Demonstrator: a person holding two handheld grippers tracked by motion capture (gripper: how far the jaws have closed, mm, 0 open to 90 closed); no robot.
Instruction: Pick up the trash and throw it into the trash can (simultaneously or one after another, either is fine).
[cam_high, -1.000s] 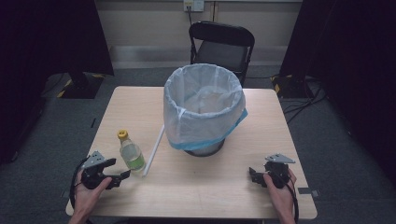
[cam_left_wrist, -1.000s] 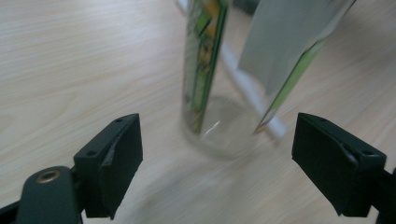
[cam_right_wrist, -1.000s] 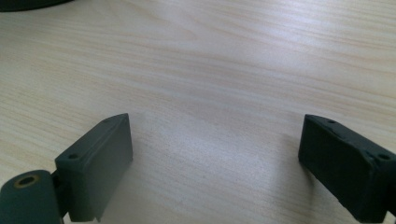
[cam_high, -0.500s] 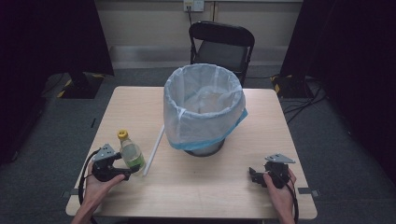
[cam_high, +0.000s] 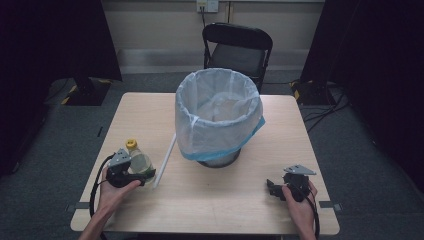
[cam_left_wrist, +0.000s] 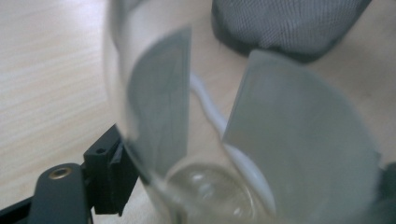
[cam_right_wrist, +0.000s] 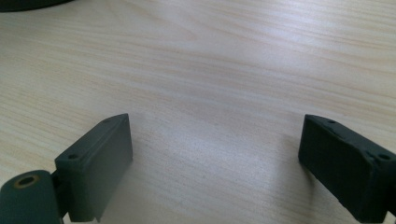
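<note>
**Left gripper at the bottle, right gripper idle**

The bottle (cam_high: 137, 161) lies on the table (cam_high: 225, 210) near its front left corner, yellow cap (cam_high: 131, 144) pointing away from the person. The left gripper (cam_high: 135, 175) is at the bottle's base; in the left gripper view the clear body (cam_left_wrist: 224, 140) sits between the jaws, one jaw touching its side (whether they have clamped on it I cannot tell). A white strip (cam_high: 165, 160) lies just beside the bottle, towards the bin (cam_high: 218, 117), which stands mid-table lined with a white bag. The right gripper (cam_high: 276, 189) rests near the front right edge, jaws spread wide over bare wood with nothing between them.
</note>
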